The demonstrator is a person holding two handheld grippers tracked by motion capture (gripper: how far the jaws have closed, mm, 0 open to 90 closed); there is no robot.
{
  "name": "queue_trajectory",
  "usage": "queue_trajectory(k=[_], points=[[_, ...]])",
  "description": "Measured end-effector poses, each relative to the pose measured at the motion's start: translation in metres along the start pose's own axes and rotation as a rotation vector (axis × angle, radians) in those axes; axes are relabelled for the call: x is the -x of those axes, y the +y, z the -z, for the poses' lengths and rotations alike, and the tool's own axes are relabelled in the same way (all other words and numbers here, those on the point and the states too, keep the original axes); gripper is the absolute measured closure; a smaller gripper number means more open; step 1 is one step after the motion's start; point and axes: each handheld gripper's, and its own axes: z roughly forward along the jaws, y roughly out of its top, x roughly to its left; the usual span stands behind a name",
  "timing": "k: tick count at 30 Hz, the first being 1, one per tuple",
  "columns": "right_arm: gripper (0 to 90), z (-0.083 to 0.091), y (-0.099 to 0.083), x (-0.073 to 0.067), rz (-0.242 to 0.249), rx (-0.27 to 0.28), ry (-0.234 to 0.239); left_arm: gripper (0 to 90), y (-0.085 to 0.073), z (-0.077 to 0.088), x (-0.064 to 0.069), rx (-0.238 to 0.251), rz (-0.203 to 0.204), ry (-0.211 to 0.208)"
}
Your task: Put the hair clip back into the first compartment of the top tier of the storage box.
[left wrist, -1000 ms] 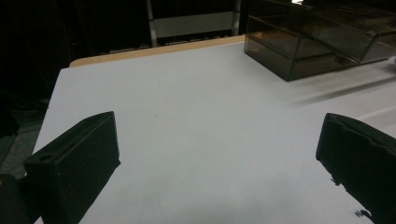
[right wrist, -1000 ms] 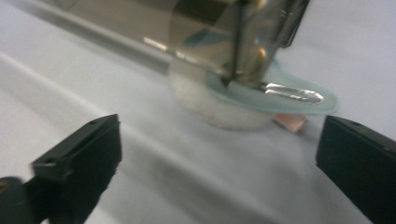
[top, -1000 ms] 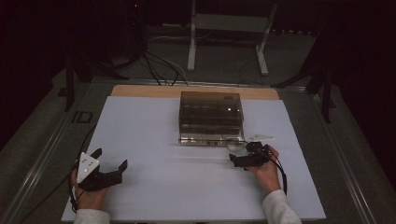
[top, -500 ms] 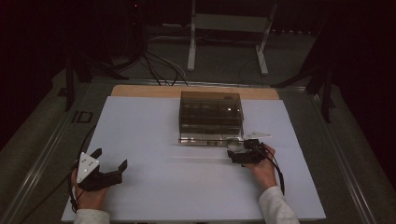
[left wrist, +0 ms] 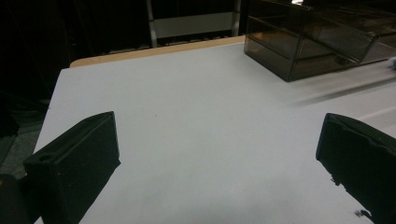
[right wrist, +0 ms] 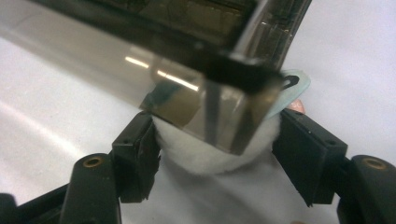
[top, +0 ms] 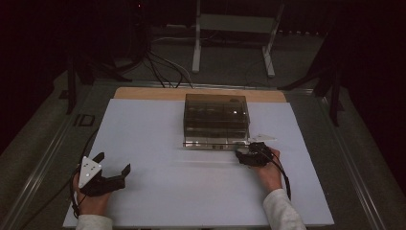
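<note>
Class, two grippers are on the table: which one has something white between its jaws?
The right gripper, by the smoked drawer box, closing around a white pad; the left gripper is open.

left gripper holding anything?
No: in the left gripper view the left gripper has its jaws wide apart over the bare white table.

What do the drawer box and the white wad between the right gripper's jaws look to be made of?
Drawer box: likely smoked clear plastic, glossy; compartments show through and light glints off its edges. White wad: soft and fibrous, matte with a fuzzy outline, probably cotton or a similar pad. The right gripper has just been closing on it.
</note>
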Motion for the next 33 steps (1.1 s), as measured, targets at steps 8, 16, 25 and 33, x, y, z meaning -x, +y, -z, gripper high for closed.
queue_trajectory(k=[8,16,25,33], points=[[35.5,0.006,-0.001,-0.004,0.026,-0.007,0.026,0.6,0.000,0.000,0.000,0.000,0.000,0.000],[35.7,0.013,-0.004,-0.009,0.031,-0.025,0.052,0.6,0.000,0.000,0.001,-0.001,0.001,0.000],[36.2,0.019,-0.005,-0.017,0.049,-0.016,0.086,0.6,0.000,0.000,0.001,-0.003,0.000,0.000],[36.5,0.023,-0.005,-0.021,0.042,-0.023,0.124,0.6,0.000,0.000,0.001,-0.002,0.000,0.000]])
